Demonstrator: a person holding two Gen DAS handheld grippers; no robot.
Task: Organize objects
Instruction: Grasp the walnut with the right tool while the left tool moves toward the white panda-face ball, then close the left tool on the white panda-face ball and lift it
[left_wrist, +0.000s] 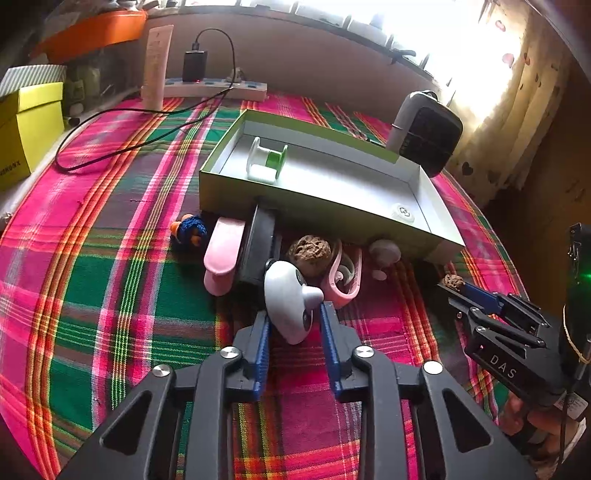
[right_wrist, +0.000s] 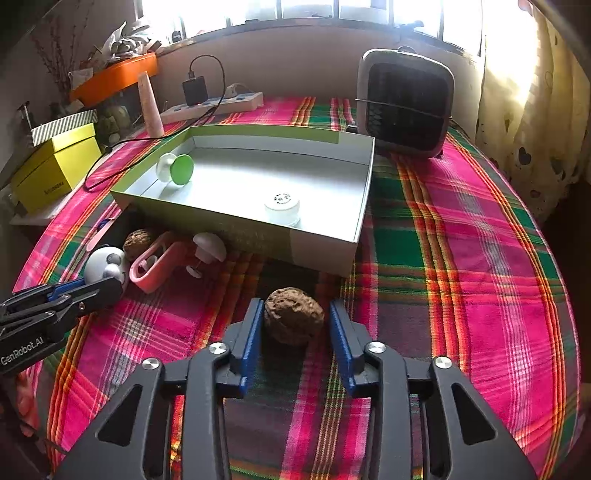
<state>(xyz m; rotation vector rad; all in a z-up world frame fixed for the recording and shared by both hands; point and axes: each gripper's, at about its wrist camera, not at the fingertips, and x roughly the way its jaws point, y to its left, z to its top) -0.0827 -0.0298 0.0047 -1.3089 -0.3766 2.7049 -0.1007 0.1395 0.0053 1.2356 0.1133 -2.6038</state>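
Note:
My left gripper (left_wrist: 294, 314) is shut on a white panda toy (left_wrist: 288, 299), which rests on the plaid cloth in front of the shallow box (left_wrist: 295, 199). My right gripper (right_wrist: 297, 314) is shut on a brown walnut (right_wrist: 293, 314) on the cloth, near the box's front wall (right_wrist: 221, 229). Inside the box lie a green and white spool (right_wrist: 177, 170) and a white round cap (right_wrist: 282, 208). Against the box's front sit a second walnut (left_wrist: 310, 254), a pink clip (left_wrist: 343, 277), a white mushroom-shaped piece (left_wrist: 384, 251), a pink flat piece (left_wrist: 223, 251) and a blue knitted doll (left_wrist: 190, 230).
A black-grilled heater (right_wrist: 406, 107) stands behind the box at the right. A power strip (left_wrist: 218, 86) with a charger lies along the back wall, and its black cable (left_wrist: 110, 155) loops over the cloth. A yellow box (left_wrist: 26, 129) sits far left. A curtain hangs at the right.

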